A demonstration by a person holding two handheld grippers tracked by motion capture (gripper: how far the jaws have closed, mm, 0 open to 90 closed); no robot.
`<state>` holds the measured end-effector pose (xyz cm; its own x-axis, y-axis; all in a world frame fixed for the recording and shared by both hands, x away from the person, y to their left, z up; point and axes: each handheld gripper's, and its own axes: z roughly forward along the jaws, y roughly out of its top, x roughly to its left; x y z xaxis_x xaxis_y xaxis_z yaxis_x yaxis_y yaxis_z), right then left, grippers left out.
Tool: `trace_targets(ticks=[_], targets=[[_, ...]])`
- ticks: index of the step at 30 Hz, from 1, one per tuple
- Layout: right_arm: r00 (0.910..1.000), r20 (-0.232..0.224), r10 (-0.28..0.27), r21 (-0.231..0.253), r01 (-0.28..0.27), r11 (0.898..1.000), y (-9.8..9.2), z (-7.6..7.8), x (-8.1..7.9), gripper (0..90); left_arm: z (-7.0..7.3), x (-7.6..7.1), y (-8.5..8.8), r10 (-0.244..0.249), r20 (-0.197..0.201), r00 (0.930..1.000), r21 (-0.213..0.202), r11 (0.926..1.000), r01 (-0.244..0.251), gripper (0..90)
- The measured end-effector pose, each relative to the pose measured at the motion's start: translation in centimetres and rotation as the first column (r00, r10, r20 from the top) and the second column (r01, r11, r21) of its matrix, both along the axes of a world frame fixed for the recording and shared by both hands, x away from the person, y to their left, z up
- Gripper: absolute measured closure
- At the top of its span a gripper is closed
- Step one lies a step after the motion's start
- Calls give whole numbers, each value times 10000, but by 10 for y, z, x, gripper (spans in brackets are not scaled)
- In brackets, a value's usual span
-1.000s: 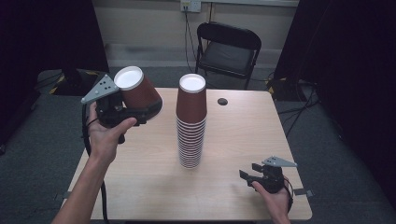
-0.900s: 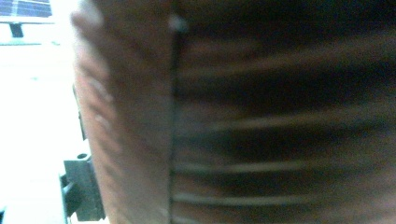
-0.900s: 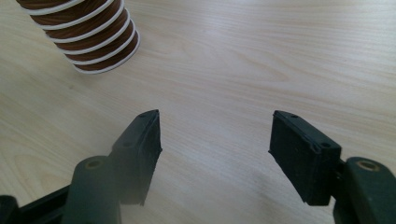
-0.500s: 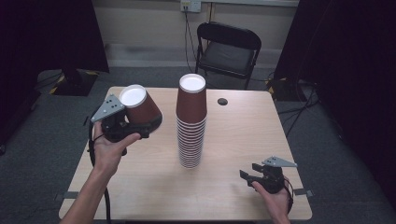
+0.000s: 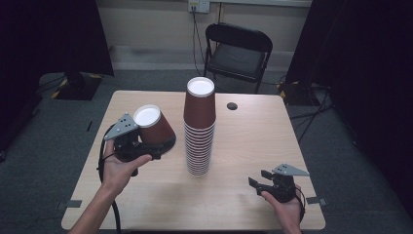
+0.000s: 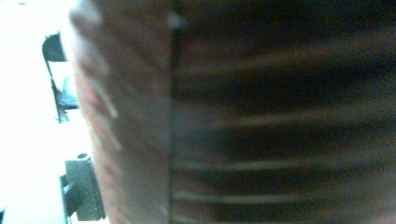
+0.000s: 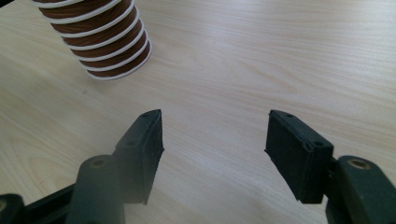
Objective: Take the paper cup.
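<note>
My left gripper (image 5: pixel 160 145) is shut on a single brown paper cup (image 5: pixel 156 127), bottom up and tilted, its white base pointing up and left. It hovers just above the left part of the table, left of a tall stack of upturned brown cups (image 5: pixel 198 131). Up close in the left gripper view, the cup's ribbed wall (image 6: pixel 257 116) is blurred. My right gripper (image 5: pixel 258 178) rests at the front right, open; its jaws have just been closing slightly with nothing between them. In the right gripper view, the right gripper (image 7: pixel 215 140) faces bare wood, with the stack's foot (image 7: pixel 100 37) at upper left.
The wooden table (image 5: pixel 253 131) has a small dark round mark (image 5: pixel 232 106) near its far edge. A black folding chair (image 5: pixel 237 48) stands behind the table. Dark curtains hang on both sides.
My left hand has come down and slightly nearer with the cup, from beside the top of the stack to just above the table. The right hand has stayed put.
</note>
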<state>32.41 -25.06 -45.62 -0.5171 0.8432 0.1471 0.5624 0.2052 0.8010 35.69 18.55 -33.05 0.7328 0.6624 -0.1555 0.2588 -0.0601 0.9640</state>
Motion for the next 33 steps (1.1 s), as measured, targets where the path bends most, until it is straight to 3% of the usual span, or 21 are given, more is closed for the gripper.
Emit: trace_targets(ticks=[5,6,13,17,18,21,22,23,25,29,33], targets=[[9988,54,486,301,-487,9984,5,0,-2,361,-7,-5,-6,-307,-356,9989,166,9994,313,121],[9974,159,702,315,-706,9970,7,1,-2,360,-14,-8,-9,-613,-680,9958,-95,9981,608,121],[9891,507,1385,237,-1398,9899,18,5,-8,358,-30,-16,-13,-633,-1182,9910,21,9979,640,121],[9893,560,1345,269,-1362,9903,23,6,-10,385,-37,-17,-13,-707,-1547,9854,-432,9970,647,121],[9893,592,1334,274,-1352,9904,26,6,-11,390,-42,-17,-9,-975,-2012,9747,-960,9922,795,122],[9873,637,1454,212,-1470,9889,30,7,-13,390,-47,-17,-9,-726,-2121,9746,-831,9950,560,122],[9816,662,1792,150,-1805,9835,35,9,-15,394,-51,-16,-8,-774,-2292,9703,-930,9940,573,122],[9816,662,1792,150,-1805,9835,35,9,-15,394,-51,-16,-8,-774,-2292,9703,-930,9940,573,122],[9746,714,2121,195,-2140,9766,44,11,-19,402,-55,-16,-9,-850,-2577,9625,-1140,9918,571,122],[9578,854,2746,582,-2799,9583,59,14,-23,430,-57,-18,-13,-804,-3103,9472,-1498,9881,348,123],[9408,1038,3226,588,-3296,9423,76,16,-27,453,-54,-24,-19,-1090,-3195,9413,-1678,9842,570,123]])
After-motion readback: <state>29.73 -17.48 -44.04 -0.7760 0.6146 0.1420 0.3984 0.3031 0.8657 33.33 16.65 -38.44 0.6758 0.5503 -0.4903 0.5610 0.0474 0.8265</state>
